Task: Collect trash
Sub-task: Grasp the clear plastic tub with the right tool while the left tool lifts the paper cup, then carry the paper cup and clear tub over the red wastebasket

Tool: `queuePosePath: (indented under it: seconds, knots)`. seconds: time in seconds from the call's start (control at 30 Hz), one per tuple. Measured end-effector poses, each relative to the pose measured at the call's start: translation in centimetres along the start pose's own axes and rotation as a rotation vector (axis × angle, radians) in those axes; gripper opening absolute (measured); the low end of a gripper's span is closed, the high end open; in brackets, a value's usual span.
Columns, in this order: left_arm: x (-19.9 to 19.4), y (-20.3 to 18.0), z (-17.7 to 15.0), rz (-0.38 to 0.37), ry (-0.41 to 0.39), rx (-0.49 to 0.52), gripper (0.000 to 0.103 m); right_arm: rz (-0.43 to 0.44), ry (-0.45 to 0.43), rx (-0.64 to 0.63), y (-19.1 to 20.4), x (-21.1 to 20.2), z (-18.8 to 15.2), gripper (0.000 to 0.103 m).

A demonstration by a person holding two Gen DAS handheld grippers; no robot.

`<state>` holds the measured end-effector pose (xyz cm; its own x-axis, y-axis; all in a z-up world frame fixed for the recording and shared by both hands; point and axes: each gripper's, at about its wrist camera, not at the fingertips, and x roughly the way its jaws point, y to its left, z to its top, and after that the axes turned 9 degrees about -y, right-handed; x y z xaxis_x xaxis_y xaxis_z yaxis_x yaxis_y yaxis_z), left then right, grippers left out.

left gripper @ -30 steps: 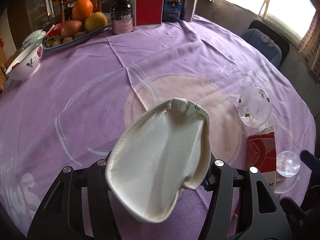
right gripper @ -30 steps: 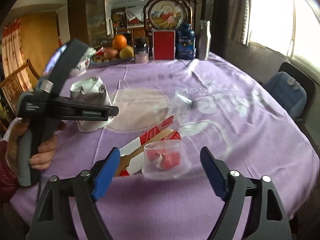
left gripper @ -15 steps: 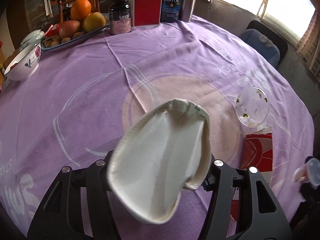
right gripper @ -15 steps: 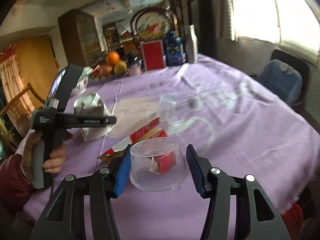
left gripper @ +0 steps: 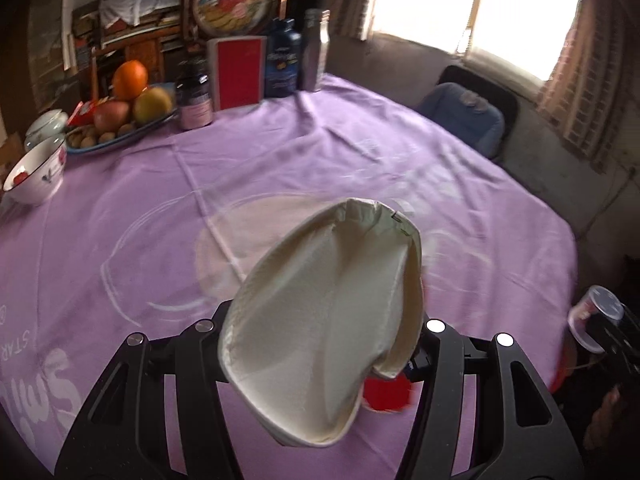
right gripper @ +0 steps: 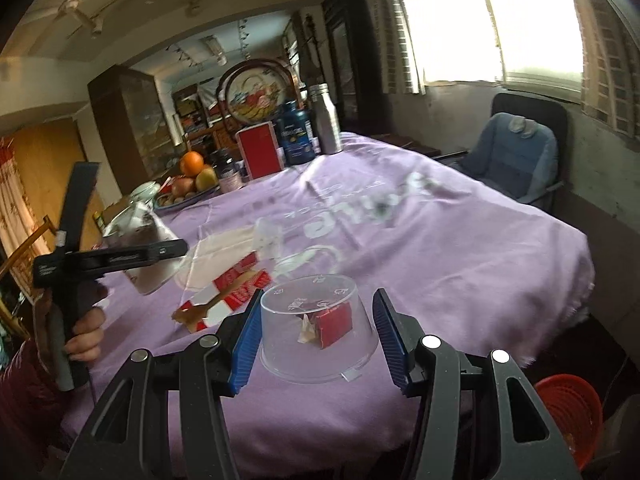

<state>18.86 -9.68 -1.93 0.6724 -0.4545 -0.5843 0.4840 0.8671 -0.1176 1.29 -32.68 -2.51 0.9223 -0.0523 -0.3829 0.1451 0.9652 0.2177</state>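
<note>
Clear plastic cup (right gripper: 319, 336), upside down with a red scrap and a bit of crumpled paper inside, gripped between the blue pads (right gripper: 245, 350) of the right gripper (right gripper: 318, 342) and held above the near edge of the purple tablecloth (right gripper: 440, 240). Seen again at the right edge of the left wrist view (left gripper: 598, 316), blurred, out past the table's rim. Just beyond it on the cloth, a torn red-and-white carton (right gripper: 232, 292), flattened open, and behind that a second clear cup (right gripper: 269, 236), motion-blurred. Further left, a crushed white paper bowl (left gripper: 328, 312) clamped in the left gripper (left gripper: 320, 344), raised over the cloth with its open side toward the camera. At the far side, a fruit tray (left gripper: 120, 136) with an orange (left gripper: 129, 79), a red box (left gripper: 239, 73), dark supplement bottles and a metal flask. Below the table at lower right, a red bin (right gripper: 568, 416).
</note>
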Motion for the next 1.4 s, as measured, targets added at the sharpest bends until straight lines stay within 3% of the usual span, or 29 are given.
queuePosePath:
  seconds: [0.2,0.53,0.7,0.9,1.1,1.2,1.37,1.4]
  knots:
    - [-2.0,-4.7,0.2,-0.092,-0.056,0.055,0.057,-0.079,-0.025,0.038,-3.8,-2.4,-0.3,0.054]
    - [-1.5,-14.7,0.3,-0.285,-0.028,0.117,0.057,-0.286,-0.083,0.161,-12.8,-8.9,-2.4,0.054]
    - [-1.4,-19.0,-0.4,-0.342,-0.023,0.162,0.057,-0.360,-0.071,0.217,-16.7,-10.7,-4.7,0.054]
    - [-0.3,-22.7,-1.7,-0.394,0.021,0.190,0.057,-0.409,-0.021,0.281,-20.5,-10.7,-7.8,0.054]
    - [1.8,-25.7,-3.0,-0.409,0.083,0.215,0.057,-0.423,0.045,0.358,-24.3,-8.0,-10.8,0.054]
    - [2.9,-26.9,-3.6,-0.416,0.114,0.222,0.057,-0.459,0.095,0.378,-25.8,-6.1,-12.3,0.071]
    - [4.4,-29.1,-4.6,-0.430,0.158,0.251,0.057,-0.475,0.091,0.394,-26.6,-6.7,-13.1,0.072]
    - [4.6,-29.5,-4.8,-0.433,0.163,0.260,0.057,-0.483,0.083,0.387,-26.5,-7.1,-12.9,0.076]
